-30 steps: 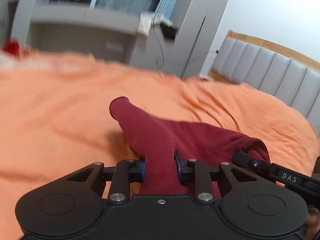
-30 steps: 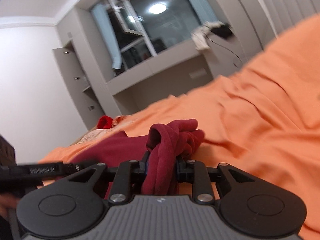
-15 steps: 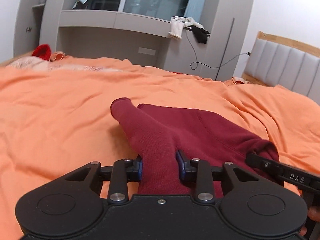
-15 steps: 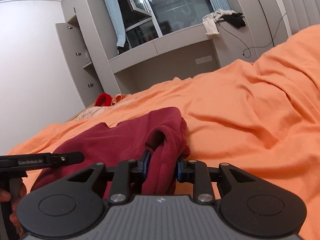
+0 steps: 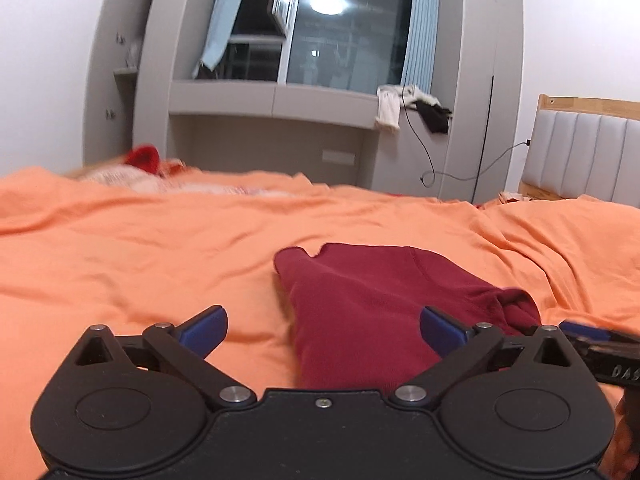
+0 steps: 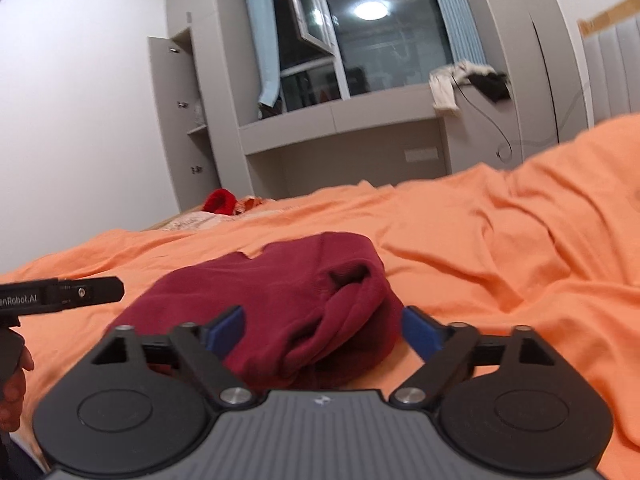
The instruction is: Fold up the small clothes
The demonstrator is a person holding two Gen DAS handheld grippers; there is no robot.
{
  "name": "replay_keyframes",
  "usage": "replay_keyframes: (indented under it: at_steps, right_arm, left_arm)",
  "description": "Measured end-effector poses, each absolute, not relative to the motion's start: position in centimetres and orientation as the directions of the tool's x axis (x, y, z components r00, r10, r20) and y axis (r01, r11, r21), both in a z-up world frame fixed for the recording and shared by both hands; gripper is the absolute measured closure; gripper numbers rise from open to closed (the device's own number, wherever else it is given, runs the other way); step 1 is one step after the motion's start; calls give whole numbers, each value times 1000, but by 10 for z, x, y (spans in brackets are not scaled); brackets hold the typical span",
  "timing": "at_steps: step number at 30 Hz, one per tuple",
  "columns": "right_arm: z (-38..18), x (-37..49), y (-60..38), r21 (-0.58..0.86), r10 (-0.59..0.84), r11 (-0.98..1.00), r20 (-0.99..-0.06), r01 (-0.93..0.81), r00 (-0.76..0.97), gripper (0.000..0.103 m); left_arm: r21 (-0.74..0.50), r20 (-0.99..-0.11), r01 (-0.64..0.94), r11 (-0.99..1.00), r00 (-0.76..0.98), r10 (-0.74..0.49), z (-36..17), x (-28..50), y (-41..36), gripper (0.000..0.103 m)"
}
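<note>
A dark red knit garment [image 5: 372, 312] lies folded over on a rumpled orange bedsheet [image 5: 140, 248], directly ahead of both tools. The left gripper [image 5: 323, 330] has its blue-padded fingers [image 5: 204, 330] spread wide; the near edge of the dark red cloth sits between them, closer to the right-hand finger, and neither pad presses on it. From the right wrist view the right gripper [image 6: 322, 330] is likewise spread apart, with the bunched, rolled end of the same garment [image 6: 304, 312] resting in the gap between its blue pads [image 6: 420, 330], loose and unclamped. The flatter part of the cloth runs away from those fingers and to their left, ending in a notched far edge. Just left of the right gripper's fingers, the black side bar of the other tool reaches in over the sheet, and part of a hand [image 6: 12, 384] shows at the frame's edge below it. Far beyond the fingers, near the far edge of the bed, a bright red cloth heap [image 6: 219, 201] rests on a pale patterned fabric, and behind it stands a grey built-in cabinet unit [image 5: 276, 120] framing a dark window [image 5: 344, 32].
</note>
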State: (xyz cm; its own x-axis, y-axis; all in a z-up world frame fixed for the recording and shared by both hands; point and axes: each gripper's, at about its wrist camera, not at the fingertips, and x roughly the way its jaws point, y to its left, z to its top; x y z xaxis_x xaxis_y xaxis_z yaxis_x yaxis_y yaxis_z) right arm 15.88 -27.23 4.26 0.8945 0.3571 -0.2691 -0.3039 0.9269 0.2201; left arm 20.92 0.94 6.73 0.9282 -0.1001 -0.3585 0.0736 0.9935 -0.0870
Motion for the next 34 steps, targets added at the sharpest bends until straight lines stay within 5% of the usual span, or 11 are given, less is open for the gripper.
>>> replay_keyframes:
  at_steps: [3,12,34]
  right_arm:
    - [43,130,-276,244,349,925,-243,-292,905,0]
    - [38,62,-277,202,313,942,-230,-270,921,0]
    - [30,60,-271,145,292,954,-251,-263,923,0]
  left_arm:
    - [-59,-323,51,997,944,-67,66,171,11,1]
    - [-31,-295,21,999,955,-29,49,88,18,1]
    - [-16,-340,27,1000,940,-31,40,84,16,1]
